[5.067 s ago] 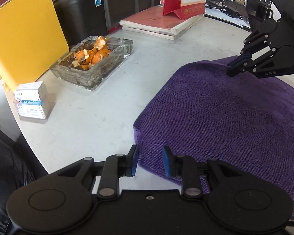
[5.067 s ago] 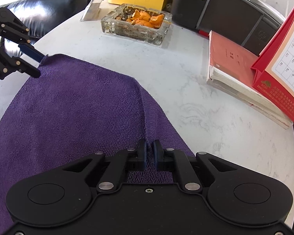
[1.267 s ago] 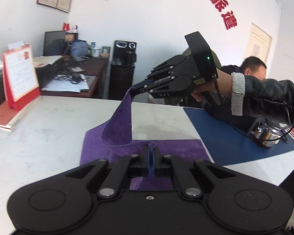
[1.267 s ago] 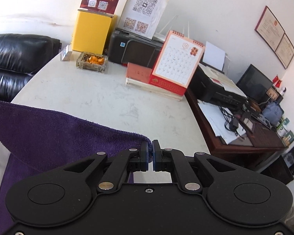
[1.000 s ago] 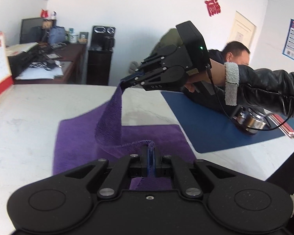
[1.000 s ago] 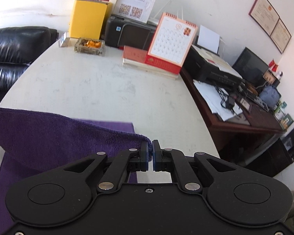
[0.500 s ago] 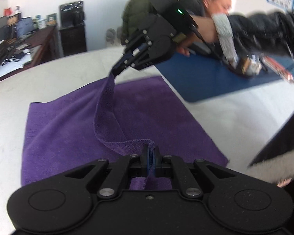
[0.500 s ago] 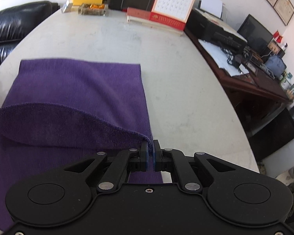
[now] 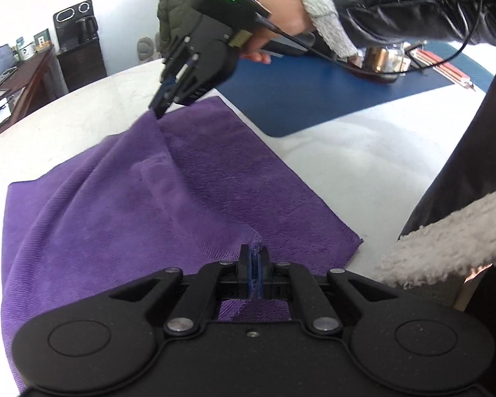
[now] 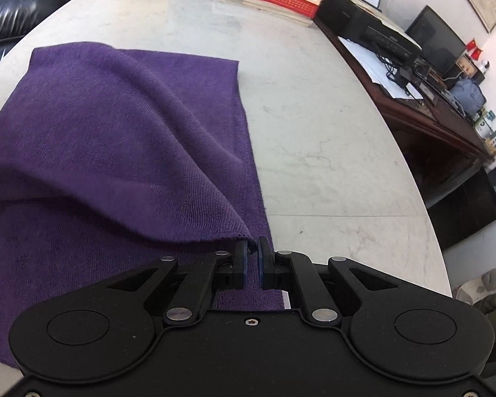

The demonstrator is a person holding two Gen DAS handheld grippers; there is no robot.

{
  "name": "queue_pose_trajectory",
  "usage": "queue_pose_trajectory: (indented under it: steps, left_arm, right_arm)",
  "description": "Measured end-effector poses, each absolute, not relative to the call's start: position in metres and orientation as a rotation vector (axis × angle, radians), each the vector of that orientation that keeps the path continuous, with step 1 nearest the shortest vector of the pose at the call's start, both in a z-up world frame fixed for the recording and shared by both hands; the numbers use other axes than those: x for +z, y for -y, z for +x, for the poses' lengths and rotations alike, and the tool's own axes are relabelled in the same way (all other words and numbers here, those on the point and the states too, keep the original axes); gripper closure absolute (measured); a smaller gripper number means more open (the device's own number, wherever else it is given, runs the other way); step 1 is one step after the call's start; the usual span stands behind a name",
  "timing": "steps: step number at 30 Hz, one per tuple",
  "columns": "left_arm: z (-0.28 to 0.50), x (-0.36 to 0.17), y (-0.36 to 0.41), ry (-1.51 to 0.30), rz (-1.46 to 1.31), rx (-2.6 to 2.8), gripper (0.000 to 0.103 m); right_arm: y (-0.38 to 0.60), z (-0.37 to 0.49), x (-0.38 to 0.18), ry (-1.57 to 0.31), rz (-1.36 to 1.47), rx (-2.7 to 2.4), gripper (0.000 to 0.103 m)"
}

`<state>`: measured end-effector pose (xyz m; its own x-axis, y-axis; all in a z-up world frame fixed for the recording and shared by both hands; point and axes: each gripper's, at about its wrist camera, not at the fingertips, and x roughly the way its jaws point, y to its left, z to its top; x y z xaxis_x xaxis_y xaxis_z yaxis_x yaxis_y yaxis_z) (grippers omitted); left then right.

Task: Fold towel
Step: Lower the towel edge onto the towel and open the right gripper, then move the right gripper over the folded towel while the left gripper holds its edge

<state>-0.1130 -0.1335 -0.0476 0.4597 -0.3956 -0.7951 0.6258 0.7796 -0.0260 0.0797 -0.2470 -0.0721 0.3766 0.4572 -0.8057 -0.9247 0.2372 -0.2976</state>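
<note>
Purple towel (image 9: 122, 205) lies on the white table (image 10: 314, 125) — left gripper (image 9: 254, 258) and right gripper (image 10: 252, 258) each pinch one corner, laying the top half over. Next: line up the edges, then release.

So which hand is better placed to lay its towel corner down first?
Probably the left gripper: its corner sits almost over the towel's near corner. The right gripper holds its corner raised; fabric billows behind it.
</note>
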Motion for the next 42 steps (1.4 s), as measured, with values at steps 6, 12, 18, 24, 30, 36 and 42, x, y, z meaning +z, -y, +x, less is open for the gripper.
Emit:
queue_pose_trajectory:
  steps: [6,12,18,24,30,36,42]
  left_arm:
    - [-0.109,-0.058,0.136,-0.923,0.257,-0.631,0.1]
    - [-0.114,-0.055,0.139,-0.918,0.302,-0.638,0.099]
    - [-0.123,-0.051,0.143,-0.902,0.354,-0.653,0.099]
    - [-0.13,-0.051,0.146,-0.912,0.401,-0.667,0.098]
    - [-0.134,-0.053,0.15,-0.885,0.442,-0.675,0.096]
    - [-0.139,-0.064,0.15,-0.847,0.555,-0.713,0.091]
    - [-0.134,-0.067,0.141,-0.811,0.537,-0.776,0.09]
  right_arm:
    - [0.251,0.086,-0.078,-0.704,-0.821,1.021,0.091]
    - [0.27,0.095,-0.071,-0.771,-0.67,0.977,0.07]
    - [0.296,0.097,-0.062,-0.831,-0.467,0.931,0.059]
    - [0.321,0.097,-0.059,-0.877,-0.266,0.894,0.058]
    - [0.333,0.083,-0.053,-0.905,-0.134,0.854,0.057]
    - [0.349,0.051,-0.043,-0.917,0.058,0.753,0.046]
    - [0.356,0.019,-0.036,-0.932,0.201,0.621,0.042]
